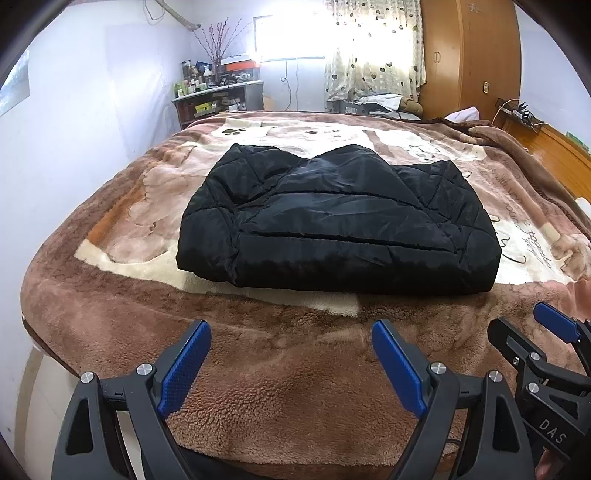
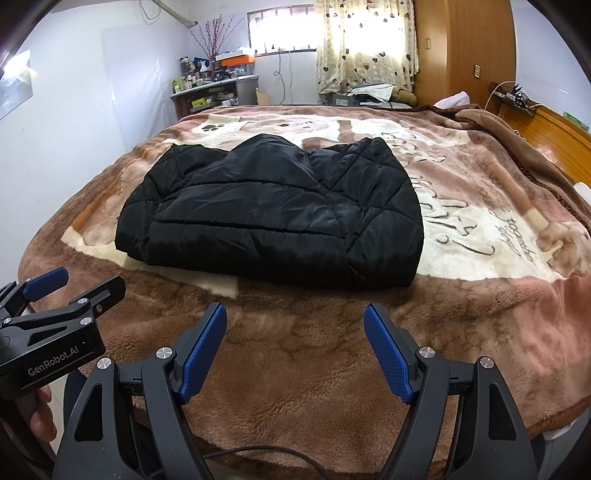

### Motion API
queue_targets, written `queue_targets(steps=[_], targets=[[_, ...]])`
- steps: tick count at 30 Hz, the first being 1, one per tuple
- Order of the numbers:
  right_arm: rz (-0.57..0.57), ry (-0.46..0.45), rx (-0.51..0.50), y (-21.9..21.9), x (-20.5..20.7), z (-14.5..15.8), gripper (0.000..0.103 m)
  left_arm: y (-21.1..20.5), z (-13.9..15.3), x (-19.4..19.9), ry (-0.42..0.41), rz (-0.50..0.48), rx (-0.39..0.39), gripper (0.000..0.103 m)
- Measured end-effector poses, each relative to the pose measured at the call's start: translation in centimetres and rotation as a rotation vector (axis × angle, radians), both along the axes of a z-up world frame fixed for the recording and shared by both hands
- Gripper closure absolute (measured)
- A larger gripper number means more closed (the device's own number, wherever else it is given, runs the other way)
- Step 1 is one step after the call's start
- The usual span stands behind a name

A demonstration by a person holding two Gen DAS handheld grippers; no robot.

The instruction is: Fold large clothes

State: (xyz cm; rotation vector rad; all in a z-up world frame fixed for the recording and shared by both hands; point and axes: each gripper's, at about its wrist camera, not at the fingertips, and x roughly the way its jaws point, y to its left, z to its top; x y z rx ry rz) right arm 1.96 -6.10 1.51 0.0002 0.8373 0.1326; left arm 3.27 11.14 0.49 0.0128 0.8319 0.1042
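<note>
At nine o'clock in the right wrist view, the left gripper (image 2: 62, 284) hangs over the near edge of the bed (image 2: 332, 369), its fingers (image 2: 46, 278) wide apart with nothing between them. A hand (image 2: 42, 410) shows below it.

At twelve o'clock from both grippers lies the coat (image 1: 332, 221), black and quilted, already doubled into a thick, roughly square bundle on the blanket (image 1: 147, 332). It sits apart from both grippers, its near folded edge facing them and its humped far edge toward the window (image 1: 291, 33) (the hump looks like a hood or collar, though the dark cloth makes that hard to tell).

At three o'clock in the left wrist view, the right gripper (image 1: 532, 328) hovers beside its partner. Its fingers (image 2: 388, 354) are also wide and empty.

Judging by the compact shape, the folding seems nearly or fully done. If one more fold is wanted, each gripper should take a near corner at seven and five o'clock of the bundle, biting through all layers, since the slick padded fabric will likely slide and spring open. Lift both corners together, carry them toward the far edge, and let go only once the cloth lies flat. Keep the fingers from snagging the plush blanket beneath.
</note>
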Motion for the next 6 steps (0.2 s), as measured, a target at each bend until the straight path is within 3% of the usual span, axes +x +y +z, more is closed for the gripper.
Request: queue_targets(steps=[6], targets=[[0.0, 0.002, -0.001, -0.04, 0.0, -0.04, 0.026, -0.13, 0.1, -0.04, 0.001, 0.008, 0.003, 0.014]])
